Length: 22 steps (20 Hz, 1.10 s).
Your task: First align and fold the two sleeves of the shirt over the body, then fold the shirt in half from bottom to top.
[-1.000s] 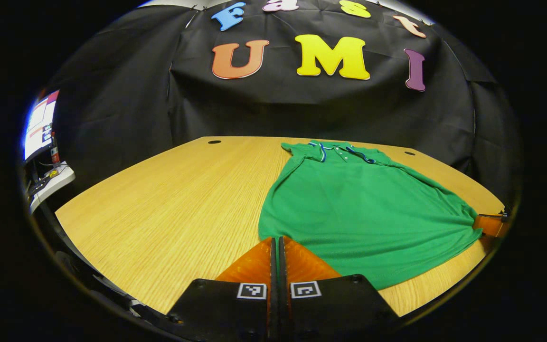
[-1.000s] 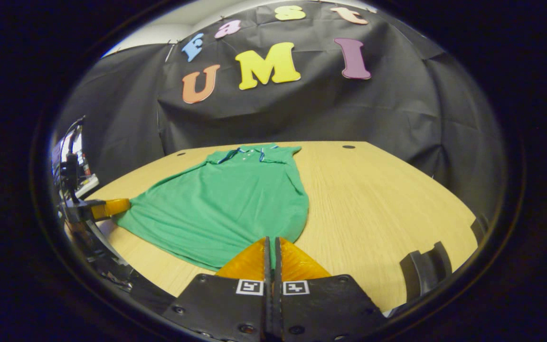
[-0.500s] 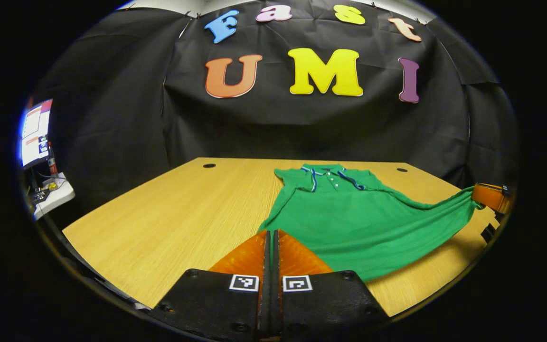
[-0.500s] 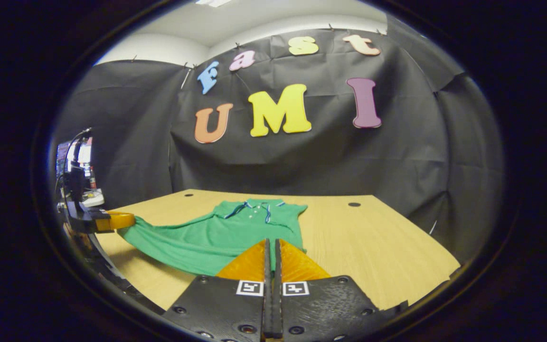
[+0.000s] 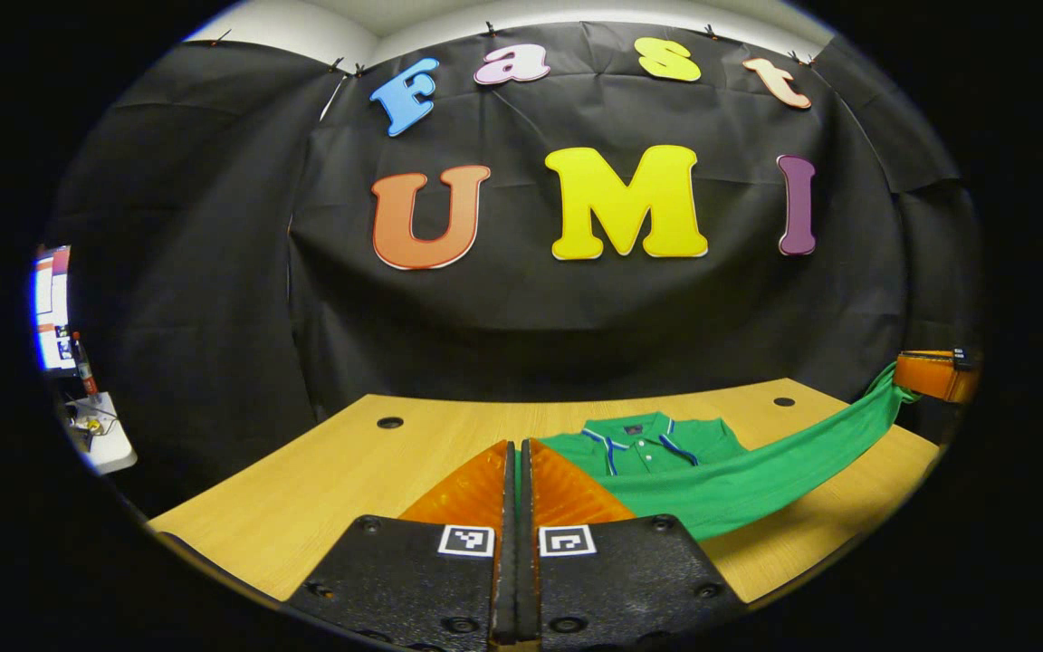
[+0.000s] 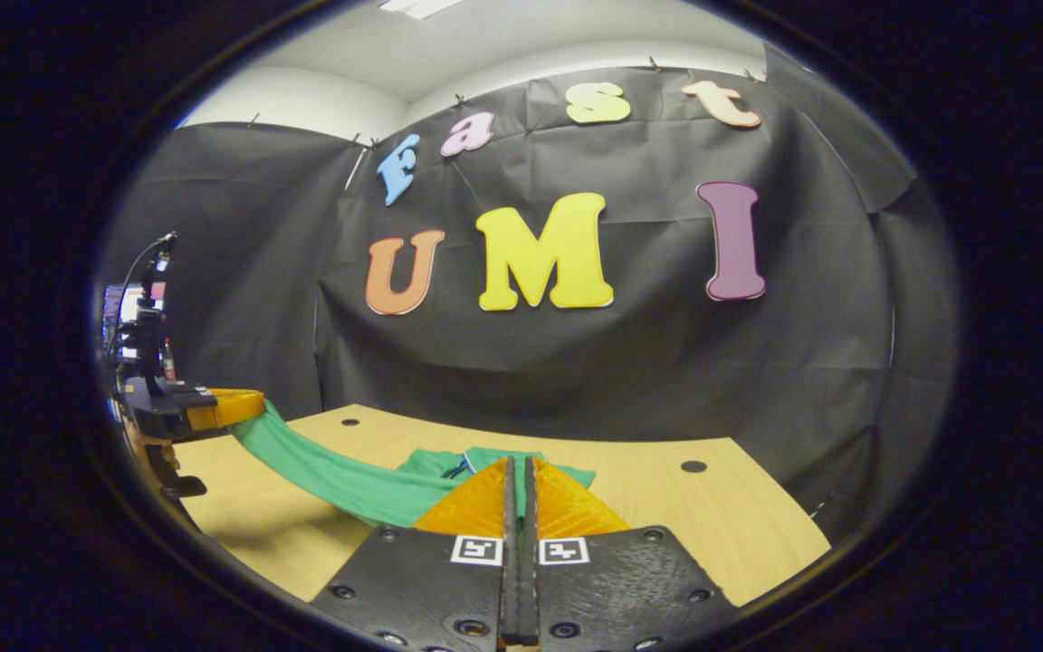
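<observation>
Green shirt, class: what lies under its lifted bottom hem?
Under the raised hem of the green shirt lies bare wooden table, with a shadow. The collar end rests on the table. What the flat part covers is hidden.

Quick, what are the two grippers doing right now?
Left hand-held gripper: closed on the green shirt, hem lifted.
Right hand-held gripper: closed on the shirt's hem too.

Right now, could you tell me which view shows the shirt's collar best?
The left gripper view: the collar lies open to it, placket and trim visible. In the right gripper view, the right gripper covers most of the collar.
</observation>
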{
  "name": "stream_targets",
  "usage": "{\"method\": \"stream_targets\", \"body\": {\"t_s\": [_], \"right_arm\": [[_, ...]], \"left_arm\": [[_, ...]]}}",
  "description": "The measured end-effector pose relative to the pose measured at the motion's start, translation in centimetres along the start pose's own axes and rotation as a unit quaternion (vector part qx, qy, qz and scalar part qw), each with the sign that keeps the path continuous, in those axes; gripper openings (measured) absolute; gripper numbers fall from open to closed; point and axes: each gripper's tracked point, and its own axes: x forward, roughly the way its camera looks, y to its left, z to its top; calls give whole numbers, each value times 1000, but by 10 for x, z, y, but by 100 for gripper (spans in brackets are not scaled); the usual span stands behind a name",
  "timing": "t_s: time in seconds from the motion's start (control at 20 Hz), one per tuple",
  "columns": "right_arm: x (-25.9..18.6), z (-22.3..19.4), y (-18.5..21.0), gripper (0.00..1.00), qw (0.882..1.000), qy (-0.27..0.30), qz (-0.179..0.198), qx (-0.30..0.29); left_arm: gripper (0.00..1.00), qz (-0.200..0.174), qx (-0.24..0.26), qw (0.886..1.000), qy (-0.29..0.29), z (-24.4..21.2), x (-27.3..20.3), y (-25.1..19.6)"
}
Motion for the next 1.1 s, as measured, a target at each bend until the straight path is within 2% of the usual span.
{"method": "stream_targets", "body": {"t_s": [0.2, 0.45, 0.55, 0.7, 0.85, 1.1], "right_arm": [[67, 23, -15, 1, 999, -16, -28, -34], [154, 22, -36, 0, 997, -9, -67, -45], [189, 21, -50, 0, 994, -13, -89, -58], [245, 10, -69, 0, 992, -20, -108, -64], [297, -18, -81, 0, 992, 8, -111, -63], [353, -68, -97, 0, 988, 33, -133, -73]], "left_arm": [[5, -11, -12, 1000, -9, 25, 56, -1], [5, -1, 7, 1000, -22, 39, 136, 1], [6, -9, 8, 1000, -24, 40, 172, -5], [6, -10, 19, 1000, 0, 17, 223, -10], [7, -7, 26, 999, 41, -17, 269, -15], [6, -9, 44, 997, 61, -74, 327, -21]]}}
